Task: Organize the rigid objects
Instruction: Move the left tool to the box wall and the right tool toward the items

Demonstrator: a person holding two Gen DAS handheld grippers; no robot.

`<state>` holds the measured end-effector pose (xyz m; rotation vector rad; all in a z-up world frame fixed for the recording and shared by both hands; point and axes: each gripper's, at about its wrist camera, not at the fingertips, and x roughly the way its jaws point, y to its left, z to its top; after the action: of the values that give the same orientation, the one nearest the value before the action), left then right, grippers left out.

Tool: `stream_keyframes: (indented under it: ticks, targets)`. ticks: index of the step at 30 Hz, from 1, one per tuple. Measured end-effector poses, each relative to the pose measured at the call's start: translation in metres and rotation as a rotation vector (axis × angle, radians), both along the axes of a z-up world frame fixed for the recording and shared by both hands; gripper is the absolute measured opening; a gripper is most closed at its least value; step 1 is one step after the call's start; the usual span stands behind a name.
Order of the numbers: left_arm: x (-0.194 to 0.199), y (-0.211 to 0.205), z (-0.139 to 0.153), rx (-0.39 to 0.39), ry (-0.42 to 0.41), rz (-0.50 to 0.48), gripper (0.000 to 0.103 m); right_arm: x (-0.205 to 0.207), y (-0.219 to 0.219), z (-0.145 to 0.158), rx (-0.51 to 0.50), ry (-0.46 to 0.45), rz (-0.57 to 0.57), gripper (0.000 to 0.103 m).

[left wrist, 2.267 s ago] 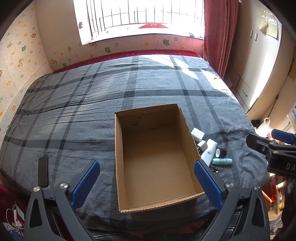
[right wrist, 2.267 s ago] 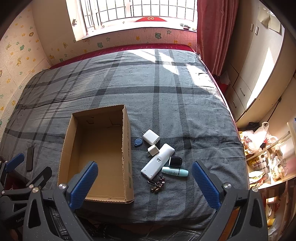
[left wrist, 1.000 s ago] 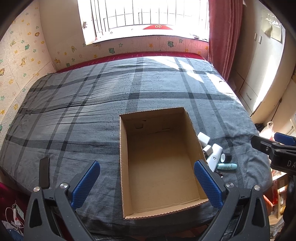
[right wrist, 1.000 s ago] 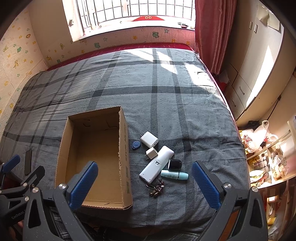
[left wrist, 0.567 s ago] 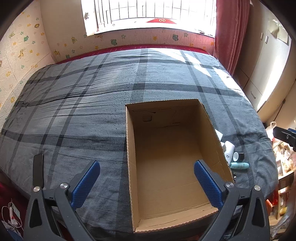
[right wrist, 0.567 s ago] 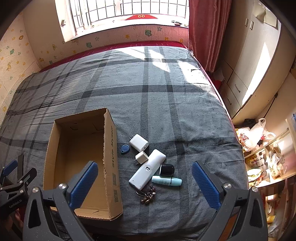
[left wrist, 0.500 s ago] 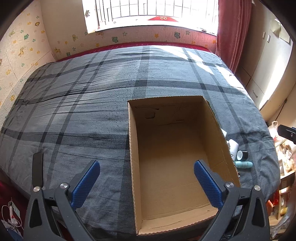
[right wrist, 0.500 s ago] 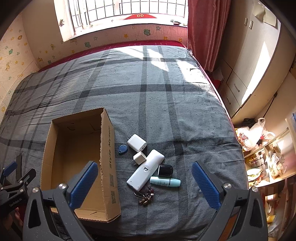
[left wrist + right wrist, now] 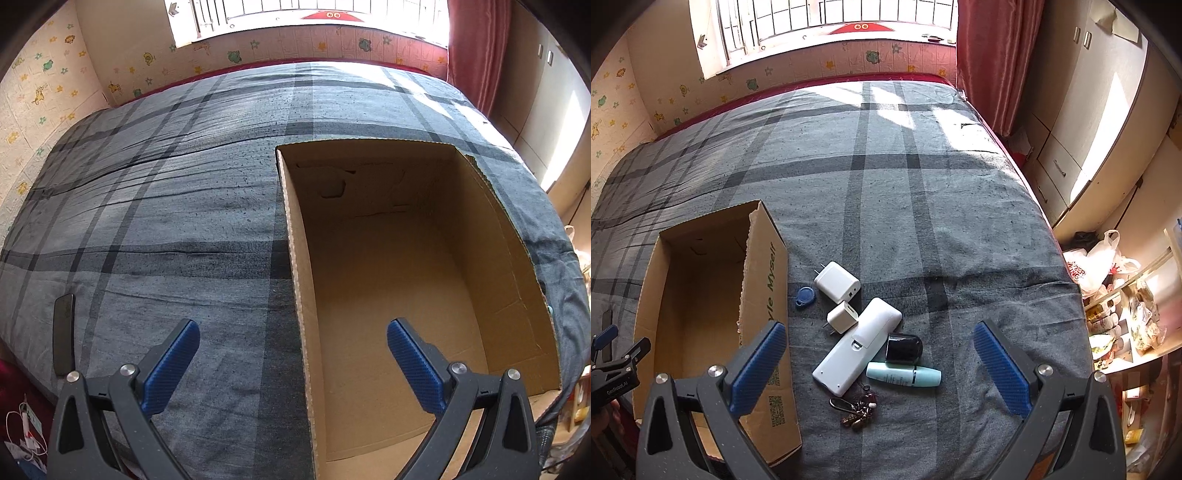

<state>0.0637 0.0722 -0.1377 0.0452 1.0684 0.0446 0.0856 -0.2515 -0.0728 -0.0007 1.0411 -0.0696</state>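
Both my tongs spread and empty: I'd drop the right gripper (image 9: pixel 875 363) straight onto the white remote (image 9: pixel 857 350) across its width, left gripper (image 9: pixel 293 360) steadying the cardboard box (image 9: pixel 295 258).

Light: bright daylight from the far window (image 9: pixel 827 22), panes blown out | Sun patches on the far right of the bedspread (image 9: pixel 905 110); box (image 9: pixel 406 277) interior in soft shadow | Focus sharp in both views; strong fisheye bending, dark vignette at corners
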Motion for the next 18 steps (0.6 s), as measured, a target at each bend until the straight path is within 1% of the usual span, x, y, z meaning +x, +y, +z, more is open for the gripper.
stream_keyframes:
  ticks: [3,7,11,13,15,17,18]
  targets:
    - [0.002,0.003,-0.012,0.016,0.002,0.000,0.103,0.003,-0.005,-0.015,-0.004,0.009,-0.002,0.103]
    - [0.003,0.008,-0.022,-0.001,0.007,0.005,0.103,0.005,-0.017,-0.041,0.011,0.030,-0.022,0.103]
    - [0.005,0.011,-0.030,-0.016,0.023,-0.004,0.103,0.005,-0.029,-0.069,0.000,0.053,-0.036,0.103]
    - [0.005,0.010,-0.032,-0.011,0.016,-0.009,0.103,0.005,-0.033,-0.082,-0.007,0.059,-0.037,0.103]
    - [0.004,0.009,-0.033,0.002,0.009,-0.012,0.101,0.004,-0.037,-0.092,-0.011,0.063,-0.039,0.103]
    - [0.006,0.008,-0.035,0.007,0.019,-0.023,0.100,0.004,-0.041,-0.102,-0.008,0.070,-0.043,0.103]
    - [0.006,0.007,-0.036,0.010,0.024,-0.028,0.097,0.004,-0.042,-0.106,-0.003,0.071,-0.045,0.103]
